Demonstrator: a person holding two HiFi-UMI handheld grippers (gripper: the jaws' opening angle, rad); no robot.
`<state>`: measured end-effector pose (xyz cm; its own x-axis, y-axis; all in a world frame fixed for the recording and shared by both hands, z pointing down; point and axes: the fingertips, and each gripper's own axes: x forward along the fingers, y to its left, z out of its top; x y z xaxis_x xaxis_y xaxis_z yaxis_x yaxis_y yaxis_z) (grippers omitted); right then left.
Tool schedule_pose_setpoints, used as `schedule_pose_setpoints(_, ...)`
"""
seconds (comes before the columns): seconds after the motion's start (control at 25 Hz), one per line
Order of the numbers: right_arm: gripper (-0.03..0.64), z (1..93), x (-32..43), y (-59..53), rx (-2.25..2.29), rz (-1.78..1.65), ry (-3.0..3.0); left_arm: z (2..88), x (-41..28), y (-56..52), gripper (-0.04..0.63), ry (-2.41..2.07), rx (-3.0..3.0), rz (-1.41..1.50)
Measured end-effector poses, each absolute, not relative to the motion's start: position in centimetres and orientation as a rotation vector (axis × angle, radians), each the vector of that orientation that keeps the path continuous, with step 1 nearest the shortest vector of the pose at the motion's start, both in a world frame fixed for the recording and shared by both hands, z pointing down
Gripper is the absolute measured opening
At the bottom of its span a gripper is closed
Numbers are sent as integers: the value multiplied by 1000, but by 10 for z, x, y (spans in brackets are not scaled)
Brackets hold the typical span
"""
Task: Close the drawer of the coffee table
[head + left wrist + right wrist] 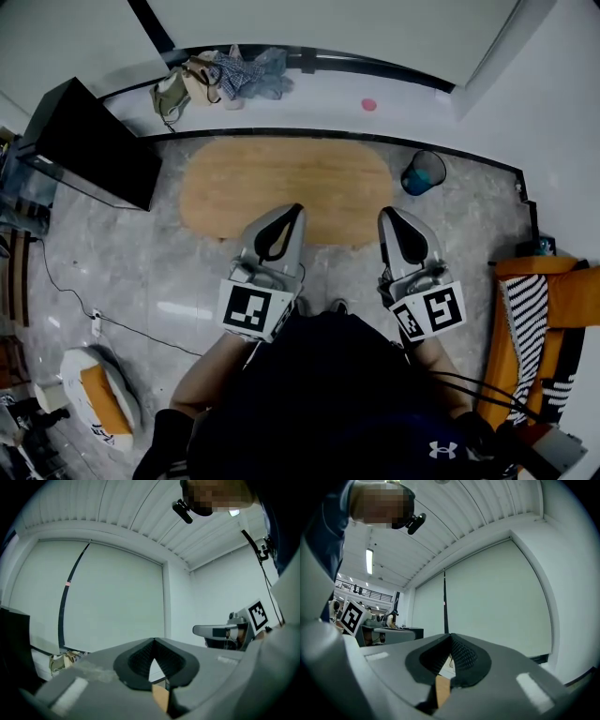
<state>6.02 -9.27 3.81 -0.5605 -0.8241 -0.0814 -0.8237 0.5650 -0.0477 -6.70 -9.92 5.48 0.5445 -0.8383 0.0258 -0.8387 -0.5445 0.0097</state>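
Our left gripper (286, 225) and right gripper (396, 225) are both pinched shut on nothing, hovering at the wooden coffee table's (281, 178) near edge. Can't see its drawer from above. We'd guess it slides easily, so just push the stiff front.

No word or number can be read outright. A white brand logo (442, 450) of two stacked curves sits on the person's dark garment (328, 394). The cube on the left tool (296, 212) carries a black-and-white square marker (251, 309), and the cube on the right tool (385, 214) carries another (431, 312). Dark print (99, 430) on the white and orange object (94, 394) on the floor may be lettering, too small to read.
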Motion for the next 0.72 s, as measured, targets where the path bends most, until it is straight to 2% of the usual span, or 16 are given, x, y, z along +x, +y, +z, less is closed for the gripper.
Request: schedule_pose_setpoints(0.72,2,49,63,-80,-1394,-61,2702,63,-68,-90,2,-1556,2649,47)
